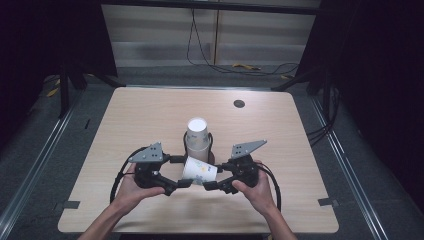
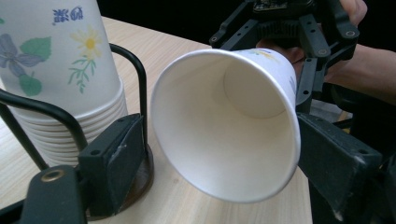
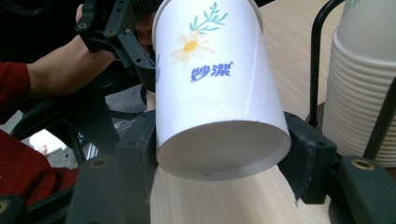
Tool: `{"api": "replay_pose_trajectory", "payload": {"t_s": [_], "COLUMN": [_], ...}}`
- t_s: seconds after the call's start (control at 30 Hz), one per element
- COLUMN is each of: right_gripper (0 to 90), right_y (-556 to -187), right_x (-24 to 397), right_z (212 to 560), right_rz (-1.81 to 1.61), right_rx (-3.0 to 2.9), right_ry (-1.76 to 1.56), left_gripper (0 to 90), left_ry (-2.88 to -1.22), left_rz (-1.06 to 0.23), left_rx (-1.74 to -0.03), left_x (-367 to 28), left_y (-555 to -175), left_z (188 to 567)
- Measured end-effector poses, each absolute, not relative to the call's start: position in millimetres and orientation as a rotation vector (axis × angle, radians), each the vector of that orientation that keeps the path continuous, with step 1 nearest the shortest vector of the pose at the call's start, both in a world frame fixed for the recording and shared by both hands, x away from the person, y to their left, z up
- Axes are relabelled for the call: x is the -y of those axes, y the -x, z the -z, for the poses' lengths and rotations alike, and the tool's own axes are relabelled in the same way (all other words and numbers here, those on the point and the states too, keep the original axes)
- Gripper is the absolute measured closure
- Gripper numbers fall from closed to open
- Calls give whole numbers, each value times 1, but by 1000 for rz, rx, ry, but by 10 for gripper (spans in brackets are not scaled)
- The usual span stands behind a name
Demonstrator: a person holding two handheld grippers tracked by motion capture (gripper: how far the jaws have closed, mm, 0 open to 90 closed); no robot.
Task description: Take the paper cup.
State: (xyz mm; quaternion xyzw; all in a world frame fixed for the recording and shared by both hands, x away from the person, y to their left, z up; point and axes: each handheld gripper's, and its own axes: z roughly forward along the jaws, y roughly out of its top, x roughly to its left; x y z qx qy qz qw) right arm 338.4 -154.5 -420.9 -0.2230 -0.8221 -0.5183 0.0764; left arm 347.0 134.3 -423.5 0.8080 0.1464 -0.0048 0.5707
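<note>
Cup (image 1: pixel 200 170) lies on its side above the tabletop (image 1: pixel 150 115), just in front of the cup stack (image 1: pixel 198 138), held between the two tools. Cup is white paper with a daisy print and blue lettering. Mouth faces the left tool (image 1: pixel 184 183), base faces the right tool (image 1: pixel 210 185).

Right tool: jaws clamped on the cup's base end, one pad each side, pressing the wall, as the right gripper view (image 3: pixel 222 154) shows.

Left tool: jaws sit either side of the cup's rim (image 2: pixel 224 126). Right-hand jaw is at the rim; left-hand jaw stands off from it, close to the stack's holder. Can't tell whether it grips.

Stack is upside-down cups nested in a black wire holder (image 2: pixel 135 70) on a round base, standing upright mid-tabletop. Held cup is near the stack, not touching it. Dark round grommet (image 1: pixel 239 103) sits well behind the stack, toward the far edge.
</note>
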Motion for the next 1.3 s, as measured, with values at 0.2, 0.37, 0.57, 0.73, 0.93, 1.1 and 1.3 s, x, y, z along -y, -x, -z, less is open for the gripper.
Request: {"api": "replay_pose_trajectory", "payload": {"t_s": [0.2,0.37,0.57,0.73,0.93,1.1,1.3], "right_gripper": [364,365,366,365,365,364,363], "right_y": [-338,-339,-338,-337,-336,-336,-336], "right_x": [150,148,149,150,148,147,145], "right_z": [421,421,420,421,420,420,421], "right_rz": [1538,1537,1544,1552,1556,1550,1548], "right_rx": [2474,2477,2478,2470,2459,2462,2462], "right_ry": [662,657,651,649,627,613,601], "left_gripper": [160,161,174,175,174,171,185], "left_ry": [-1891,-1874,-1860,-1838,-1821,-1830,-1820], "left_rz": [37,49,64,91,136,129,147], "left_rx": [-347,-346,-345,-348,-338,-326,-312], "left_x": [-133,-131,-130,-129,-129,-130,-131], "left_y": [-349,-350,-350,-350,-352,-351,-352], "left_z": [425,425,426,428,430,429,428]}}
